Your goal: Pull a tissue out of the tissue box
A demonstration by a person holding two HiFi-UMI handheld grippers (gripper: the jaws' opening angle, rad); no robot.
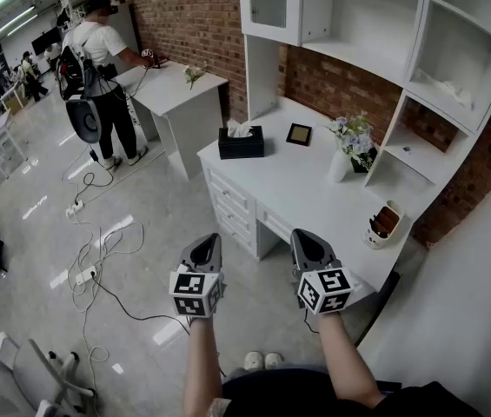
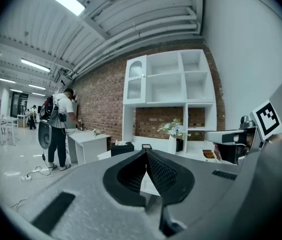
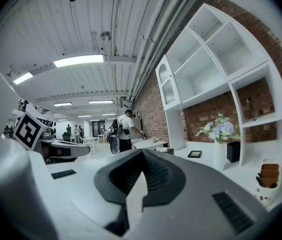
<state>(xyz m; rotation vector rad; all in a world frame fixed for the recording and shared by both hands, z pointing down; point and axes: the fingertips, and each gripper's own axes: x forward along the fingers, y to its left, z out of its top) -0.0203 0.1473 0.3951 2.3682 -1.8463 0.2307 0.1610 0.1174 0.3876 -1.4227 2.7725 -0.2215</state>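
A black tissue box point(image 1: 241, 142) with a white tissue sticking out of its top stands at the far left end of the white desk point(image 1: 306, 189). Both grippers hang in front of the desk over the floor, well short of the box. My left gripper point(image 1: 211, 238) and my right gripper point(image 1: 302, 233) are both shut with nothing between the jaws. The left gripper view shows the box point(image 2: 123, 148) just left of my gripper's point(image 2: 145, 152) closed tips. In the right gripper view the box point(image 3: 166, 150) sits small, just right of my gripper's point(image 3: 141, 152) closed tips.
On the desk stand a small picture frame point(image 1: 298, 134), a white vase of flowers point(image 1: 350, 148) and a holder point(image 1: 383, 222) near the right edge. White shelves point(image 1: 375, 24) rise above. A person point(image 1: 99, 55) works at another desk; cables point(image 1: 89, 233) trail over the floor.
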